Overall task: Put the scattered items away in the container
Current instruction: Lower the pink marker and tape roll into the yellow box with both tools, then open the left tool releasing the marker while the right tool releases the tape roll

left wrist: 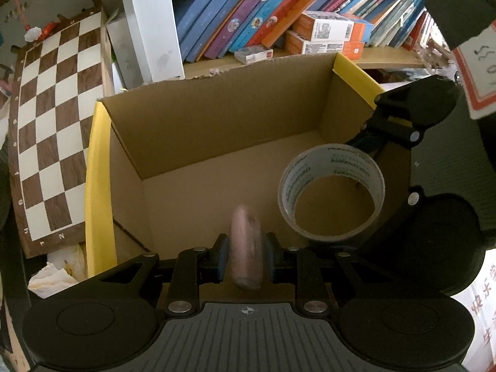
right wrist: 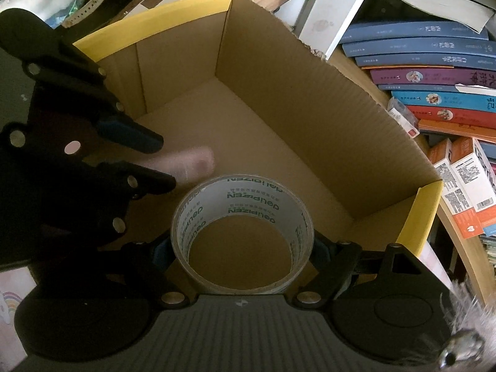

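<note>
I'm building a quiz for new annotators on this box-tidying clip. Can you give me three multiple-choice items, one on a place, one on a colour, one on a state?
1. Where is the roll of tape?
A. lying on the chessboard
B. held by the right gripper over the cardboard box
C. on the bookshelf

2. What colour are the taped edges of the box's side flaps?
A. yellow
B. red
C. green

3. What is between the fingers of the left gripper?
A. nothing
B. a book
C. a blurred pinkish oblong item

Answers:
1 B: in the right wrist view the roll sits between that gripper's fingers with the box floor beyond it.
2 A: both flap edges show yellow.
3 C: the pinkish item sits between the blue pads, too blurred to identify or to tell whether they grip it.
</note>
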`<state>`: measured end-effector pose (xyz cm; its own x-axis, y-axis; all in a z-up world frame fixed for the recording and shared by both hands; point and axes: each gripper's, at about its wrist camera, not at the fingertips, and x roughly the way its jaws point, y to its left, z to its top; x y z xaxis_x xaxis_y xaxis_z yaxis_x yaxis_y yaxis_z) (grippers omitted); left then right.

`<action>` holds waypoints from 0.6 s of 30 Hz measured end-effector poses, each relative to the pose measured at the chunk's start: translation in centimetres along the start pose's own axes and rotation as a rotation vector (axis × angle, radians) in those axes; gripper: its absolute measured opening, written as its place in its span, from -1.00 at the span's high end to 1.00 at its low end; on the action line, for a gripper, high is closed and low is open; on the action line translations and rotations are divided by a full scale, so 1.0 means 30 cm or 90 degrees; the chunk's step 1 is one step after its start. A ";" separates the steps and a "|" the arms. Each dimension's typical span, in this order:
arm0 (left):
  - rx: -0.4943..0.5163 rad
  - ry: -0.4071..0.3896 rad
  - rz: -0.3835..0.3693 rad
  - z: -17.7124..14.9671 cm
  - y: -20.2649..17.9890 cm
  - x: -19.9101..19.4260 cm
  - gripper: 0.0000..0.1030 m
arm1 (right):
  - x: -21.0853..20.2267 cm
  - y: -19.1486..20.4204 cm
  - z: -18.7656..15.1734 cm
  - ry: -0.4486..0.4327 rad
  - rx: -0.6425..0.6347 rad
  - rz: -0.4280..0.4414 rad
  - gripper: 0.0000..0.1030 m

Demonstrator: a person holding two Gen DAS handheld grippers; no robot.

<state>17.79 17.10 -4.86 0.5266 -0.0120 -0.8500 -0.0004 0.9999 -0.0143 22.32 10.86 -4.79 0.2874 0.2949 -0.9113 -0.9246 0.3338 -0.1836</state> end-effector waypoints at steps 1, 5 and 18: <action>0.000 0.000 0.000 -0.001 0.000 0.000 0.53 | 0.000 0.001 0.001 0.000 0.000 -0.001 -0.62; 0.003 -0.001 0.001 -0.002 -0.003 -0.001 0.51 | 0.001 0.004 0.002 -0.001 0.000 -0.004 -0.62; -0.006 -0.007 -0.013 -0.004 0.008 -0.002 0.48 | 0.012 0.007 0.009 -0.003 -0.003 -0.016 -0.66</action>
<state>17.65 17.36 -4.88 0.5355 -0.0323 -0.8439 0.0026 0.9993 -0.0366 22.29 11.29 -5.06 0.3118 0.2914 -0.9044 -0.9182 0.3373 -0.2079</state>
